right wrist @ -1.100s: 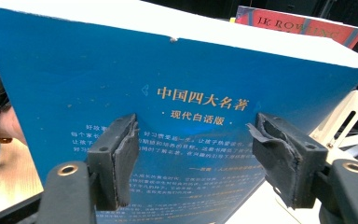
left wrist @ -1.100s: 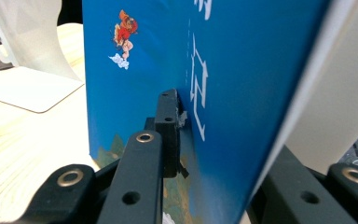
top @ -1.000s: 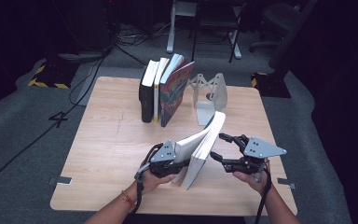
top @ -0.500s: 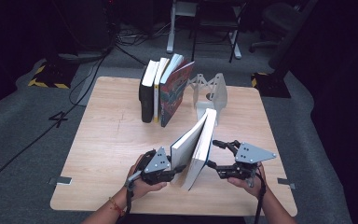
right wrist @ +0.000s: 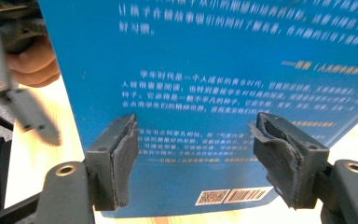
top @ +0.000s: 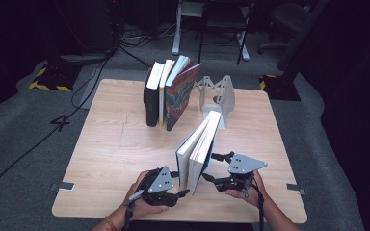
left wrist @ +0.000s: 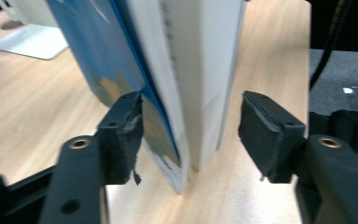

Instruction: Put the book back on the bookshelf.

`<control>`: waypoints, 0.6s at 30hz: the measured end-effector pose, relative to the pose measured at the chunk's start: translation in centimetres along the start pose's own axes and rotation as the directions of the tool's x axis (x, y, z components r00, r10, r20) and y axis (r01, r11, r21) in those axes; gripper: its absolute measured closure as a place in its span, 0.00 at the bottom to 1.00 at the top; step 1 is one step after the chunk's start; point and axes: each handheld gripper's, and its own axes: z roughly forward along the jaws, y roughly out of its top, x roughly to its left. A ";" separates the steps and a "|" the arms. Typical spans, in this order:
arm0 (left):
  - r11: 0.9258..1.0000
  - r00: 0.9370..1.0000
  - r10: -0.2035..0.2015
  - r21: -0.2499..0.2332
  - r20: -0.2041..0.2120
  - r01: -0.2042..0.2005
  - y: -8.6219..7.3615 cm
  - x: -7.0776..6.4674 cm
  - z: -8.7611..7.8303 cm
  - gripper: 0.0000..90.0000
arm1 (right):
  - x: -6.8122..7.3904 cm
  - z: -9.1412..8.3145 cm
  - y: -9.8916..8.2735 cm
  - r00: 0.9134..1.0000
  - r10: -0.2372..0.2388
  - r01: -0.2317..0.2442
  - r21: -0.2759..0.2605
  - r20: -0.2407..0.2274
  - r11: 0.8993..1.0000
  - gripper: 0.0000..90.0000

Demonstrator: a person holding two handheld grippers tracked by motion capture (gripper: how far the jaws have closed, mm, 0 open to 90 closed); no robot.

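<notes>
Blue-covered book (top: 198, 149) stands on edge, long axis running away, between two open grippers.

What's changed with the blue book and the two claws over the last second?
The blue book has come nearer the table's near edge, standing on its bottom edge. The left claw has just been opening; its pads flank the book, one pad clear. The right claw dropped lower, open beside the cover. The shelved books and white bookend stayed.

Brightly lit table (top: 115, 144) amid dark surroundings, gripper views soft, perhaps motion-blurred, near the edges.
</notes>
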 end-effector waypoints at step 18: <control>0.984 0.975 -0.173 -0.065 -0.137 0.166 0.4 -1.5 4.0 0.30 | -0.3 0.9 -0.9 0.999 0.020 -0.020 0.008 0.028 1.000 0.26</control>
